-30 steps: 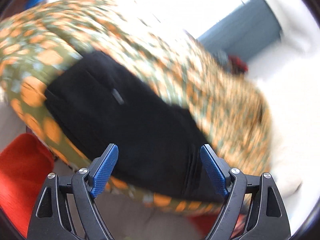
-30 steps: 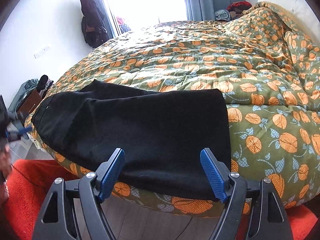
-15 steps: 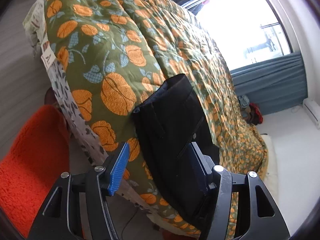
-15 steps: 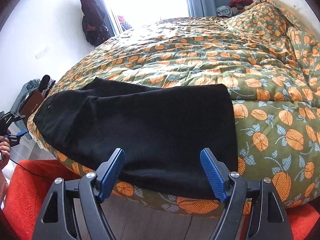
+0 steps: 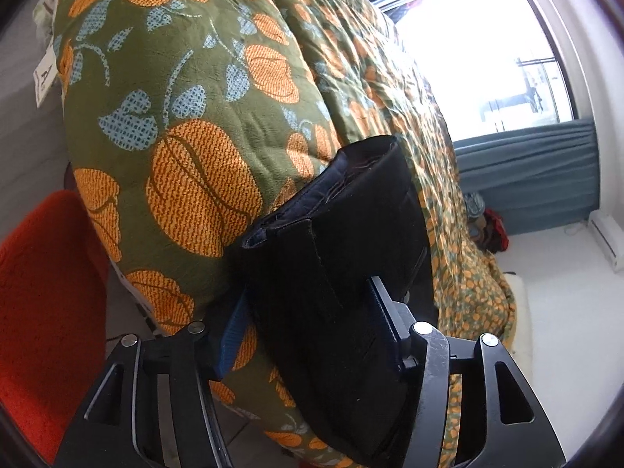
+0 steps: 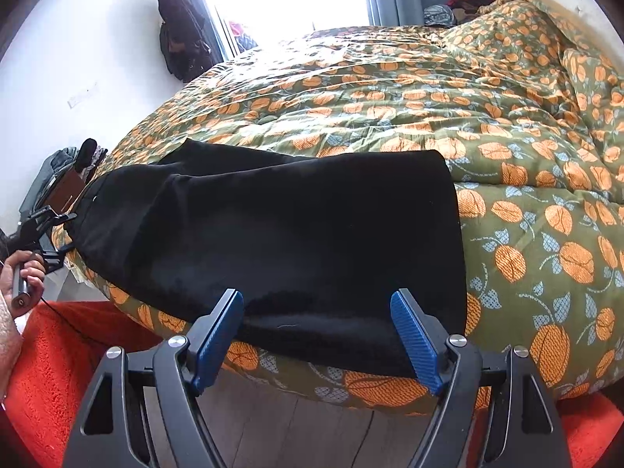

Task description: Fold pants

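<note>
Black pants (image 6: 280,226) lie flat along the near edge of the bed, waistband to the left. In the left wrist view the waistband end (image 5: 343,273) sits between the jaws of my left gripper (image 5: 308,312), which stands wide around the fabric without clamping it. My right gripper (image 6: 316,323) is open, its blue fingertips just in front of the pants' near edge, apart from the cloth. The left gripper also shows in the right wrist view (image 6: 50,230), at the waistband, held by a hand.
A green quilt with orange pumpkins (image 6: 429,97) covers the bed. An orange-red rug (image 6: 66,351) lies on the wooden floor beside it. A bright window with blue curtains (image 5: 526,163) is beyond the bed. Dark clothes hang by the wall (image 6: 179,39).
My left gripper has swung round and moved in onto the waistband end, so the fabric now sits between its jaws. My right gripper has stayed almost still, open.
</note>
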Motion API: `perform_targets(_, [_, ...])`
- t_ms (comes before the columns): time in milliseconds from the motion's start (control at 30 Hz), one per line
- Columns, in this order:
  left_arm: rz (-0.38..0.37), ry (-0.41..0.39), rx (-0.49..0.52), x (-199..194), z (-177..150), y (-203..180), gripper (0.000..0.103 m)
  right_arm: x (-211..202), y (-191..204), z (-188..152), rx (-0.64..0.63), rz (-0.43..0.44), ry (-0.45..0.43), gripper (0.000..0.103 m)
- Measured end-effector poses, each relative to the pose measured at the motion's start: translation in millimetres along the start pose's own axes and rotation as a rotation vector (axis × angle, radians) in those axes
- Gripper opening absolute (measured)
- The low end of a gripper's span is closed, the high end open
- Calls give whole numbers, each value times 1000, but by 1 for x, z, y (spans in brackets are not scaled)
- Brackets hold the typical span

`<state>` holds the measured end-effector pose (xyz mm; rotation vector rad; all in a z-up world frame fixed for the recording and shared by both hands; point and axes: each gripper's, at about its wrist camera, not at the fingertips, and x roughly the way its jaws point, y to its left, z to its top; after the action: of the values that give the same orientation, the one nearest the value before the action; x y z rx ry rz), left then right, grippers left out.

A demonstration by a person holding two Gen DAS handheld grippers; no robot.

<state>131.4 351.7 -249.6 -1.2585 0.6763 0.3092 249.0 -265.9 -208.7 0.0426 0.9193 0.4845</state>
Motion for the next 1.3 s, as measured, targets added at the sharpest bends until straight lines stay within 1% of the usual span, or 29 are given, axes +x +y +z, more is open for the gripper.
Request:
perform_targets(33, [2, -12, 2, -2, -1, -2, 41, 0, 0, 0, 1, 0, 1, 78])
perform_targets(67, [1, -35, 17, -7, -2, -7, 28, 0, 0, 0, 2, -1, 0, 78])
perform_targets(100, [-10, -45, 34, -11, -3, -10, 23, -1, -1, 0, 3, -1, -1, 78])
perform_targets(200, [8, -67, 127, -26, -12, -33, 20, -2, -2, 0, 3, -3, -9, 78])
perform_targets(267, [25, -77, 193, -36, -19, -50, 20, -5, -3, 3, 7, -15, -13, 78])
perform_targets(333, [21, -82, 229, -44, -23, -63, 20, -14, 6, 11, 0, -15, -27, 78])
perform_targets(400, [6, -88, 261, -51, -26, -76, 20, -22, 25, 24, -52, 56, -50, 78])
perform_targets(467, [-15, -93, 280, -56, -30, -89, 20, -19, 53, 40, -118, 153, -25, 75])
perform_targets(533, [-46, -92, 292, -60, -33, -102, 20, -2, 83, 61, -122, 327, 37, 55])
perform_targets(567, [-61, -91, 309, -62, -37, -111, 20, 11, 94, 69, -100, 388, 76, 50])
perform_targets(600, [-71, -91, 327, -65, -41, -117, 20, 27, 104, 77, -73, 428, 112, 39])
perform_targets(633, [-82, -90, 352, -70, -46, -127, 20, 39, 111, 81, -56, 441, 131, 33])
perform_targets(667, [-97, -89, 380, -74, -52, -137, 20, 58, 119, 85, -38, 446, 161, 33])
perform_targets(733, [-122, -80, 431, -81, -64, -155, 20, 102, 129, 85, 7, 430, 250, 33])
perform_targets(767, [-131, -73, 468, -83, -73, -167, 20, 126, 130, 80, 38, 402, 315, 33])
perform_targets(800, [-136, -67, 500, -85, -81, -175, 20, 142, 128, 74, 71, 374, 346, 32])
perform_targets(833, [-142, -57, 542, -87, -91, -186, 20, 142, 124, 72, 103, 370, 320, 27])
perform_targets(867, [-148, -47, 590, -88, -103, -198, 20, 135, 119, 71, 134, 386, 291, 27])
perform_targets(900, [-155, -34, 641, -88, -116, -210, 20, 120, 111, 70, 172, 413, 251, 28])
perform_targets(933, [-161, -20, 677, -86, -127, -220, 20, 102, 101, 67, 194, 436, 208, 32])
perform_targets(1000, [-180, 24, 765, -77, -159, -243, 20, 67, 79, 63, 189, 438, 137, 38])
perform_targets(1033, [-189, 48, 811, -69, -176, -256, 20, 49, 66, 60, 175, 416, 99, 41])
perform_targets(1067, [-200, 75, 856, -60, -195, -267, 20, 24, 45, 56, 157, 367, 43, 43])
perform_targets(1133, [-218, 138, 938, -37, -234, -286, 20, -10, 11, 48, 156, 284, -32, 45])
perform_targets(1167, [-224, 177, 975, -20, -257, -294, 20, -32, -14, 41, 181, 227, -76, 45])
perform_targets(1233, [-225, 254, 1018, 13, -296, -303, 21, -59, -54, 26, 253, 158, -139, 45])
perform_targets(1267, [-212, 295, 1046, 35, -318, -306, 23, -69, -70, 17, 289, 130, -166, 45])
perform_targets(1300, [-192, 335, 1072, 53, -338, -307, 30, -75, -84, 9, 318, 103, -185, 45])
